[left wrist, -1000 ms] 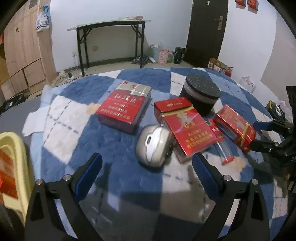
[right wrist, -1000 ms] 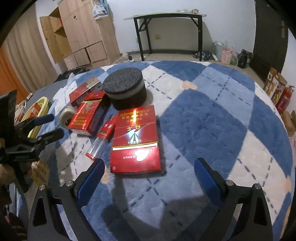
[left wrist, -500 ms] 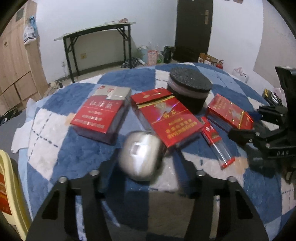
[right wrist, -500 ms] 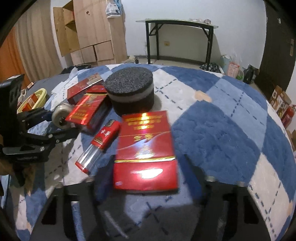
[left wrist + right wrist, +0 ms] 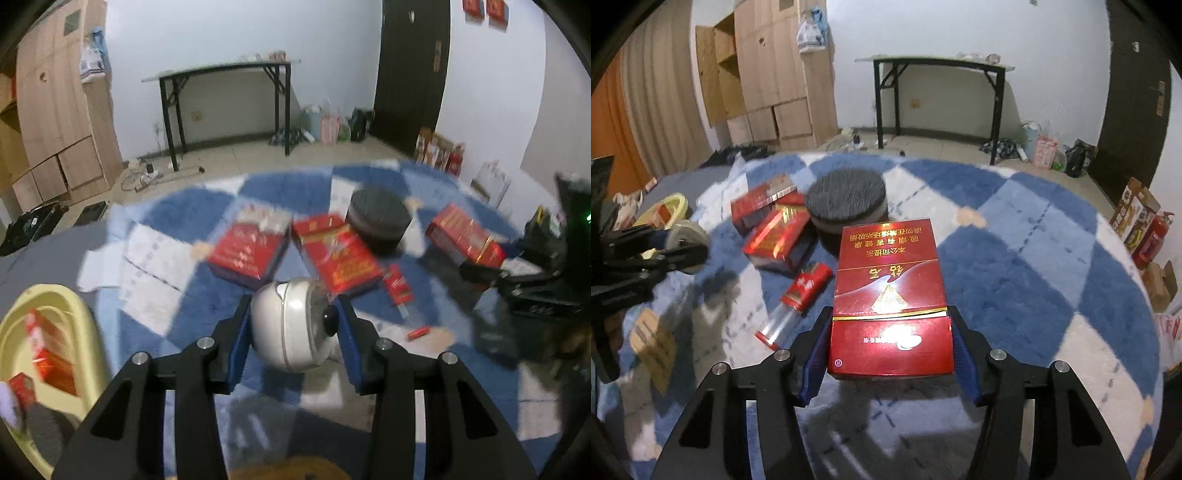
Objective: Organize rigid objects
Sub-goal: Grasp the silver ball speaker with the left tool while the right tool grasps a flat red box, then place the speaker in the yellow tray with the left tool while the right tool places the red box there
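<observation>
Worktop [image 5: 1015,258]: round, covered w/ blue-and-white check cloth; carries all items below.

Yellow basket [image 5: 79,332]: off the worktop's left edge in left view, red packs inside.

Black puck [image 5: 846,195]: round, dark top, pale band round its side; sits far side of the red boxes, approx. centre of worktop.

Large red box [image 5: 888,295]: flat on cloth, near end between the right gripper [image 5: 888,354] jaws. Blue pads press both sides; jaws part-way shut, grip on box.

Two more red boxes [image 5: 774,236]: left of puck in right view, close together; blurred, contact btwn them not clear.

White round case [image 5: 291,325]: held by left gripper [image 5: 291,332], jaws closed tight on its sides. Case appears clear of the cloth, near edge of worktop.

Red lighter [image 5: 807,286]: red sleeve, clear lower body, lying on cloth just left of the large box, tilted.

Small red scrap [image 5: 419,332]: on cloth, right of the case. Too small to ID.
</observation>
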Tool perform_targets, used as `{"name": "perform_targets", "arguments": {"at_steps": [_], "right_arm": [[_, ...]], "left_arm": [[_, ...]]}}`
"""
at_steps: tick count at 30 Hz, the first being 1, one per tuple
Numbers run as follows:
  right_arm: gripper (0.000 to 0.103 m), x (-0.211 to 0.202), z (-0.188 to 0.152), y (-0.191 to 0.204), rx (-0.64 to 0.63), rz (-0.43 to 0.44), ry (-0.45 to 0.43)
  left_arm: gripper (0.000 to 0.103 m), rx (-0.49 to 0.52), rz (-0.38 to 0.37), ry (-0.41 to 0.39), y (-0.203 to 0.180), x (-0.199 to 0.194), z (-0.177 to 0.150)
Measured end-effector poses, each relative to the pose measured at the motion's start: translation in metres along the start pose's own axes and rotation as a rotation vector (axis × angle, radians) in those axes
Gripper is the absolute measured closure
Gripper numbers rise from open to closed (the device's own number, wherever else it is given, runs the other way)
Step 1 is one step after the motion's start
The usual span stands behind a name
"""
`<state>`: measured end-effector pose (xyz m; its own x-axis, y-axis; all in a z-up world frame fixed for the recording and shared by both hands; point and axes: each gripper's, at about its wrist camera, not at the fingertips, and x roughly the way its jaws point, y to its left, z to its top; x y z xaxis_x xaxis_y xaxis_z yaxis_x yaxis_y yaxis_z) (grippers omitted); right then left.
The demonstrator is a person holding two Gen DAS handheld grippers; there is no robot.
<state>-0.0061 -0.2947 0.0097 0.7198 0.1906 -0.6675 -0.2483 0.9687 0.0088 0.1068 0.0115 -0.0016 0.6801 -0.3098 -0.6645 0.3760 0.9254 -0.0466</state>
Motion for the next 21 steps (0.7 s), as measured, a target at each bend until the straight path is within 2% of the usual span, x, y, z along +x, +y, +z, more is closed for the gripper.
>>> {"name": "perform_targets", "arguments": {"at_steps": [4, 7, 9, 13, 16, 21], "right_arm": [[0.046, -0.03, 0.002, 0.002, 0.028, 0.004, -0.039], [0.046, -0.05, 0.0, 0.006, 0.027, 0.01, -0.059], [0.046, -0.065, -0.002, 0.011, 0.015, 0.022, -0.093], [0.046, -0.081, -0.009, 0.023, -0.036, 0.032, -0.084], [0.046, -0.087, -0.009, 0.039, -0.091, 0.056, -0.075], [0.046, -0.087, 0.011, 0.091, -0.184, 0.14, -0.088]], "left_arm": [[0.058, 0.017, 0.035, -0.04, 0.004, -0.047, 0.01], [0.058, 0.025, 0.029, -0.047, 0.008, -0.078, 0.014], [0.058, 0.032, 0.056, -0.049, 0.013, -0.092, 0.014], [0.058, -0.01, 0.097, -0.067, 0.035, -0.116, 0.007], [0.058, -0.038, 0.143, -0.047, 0.065, -0.123, -0.001], [0.058, -0.111, 0.206, -0.016, 0.127, -0.125, -0.018]]}}
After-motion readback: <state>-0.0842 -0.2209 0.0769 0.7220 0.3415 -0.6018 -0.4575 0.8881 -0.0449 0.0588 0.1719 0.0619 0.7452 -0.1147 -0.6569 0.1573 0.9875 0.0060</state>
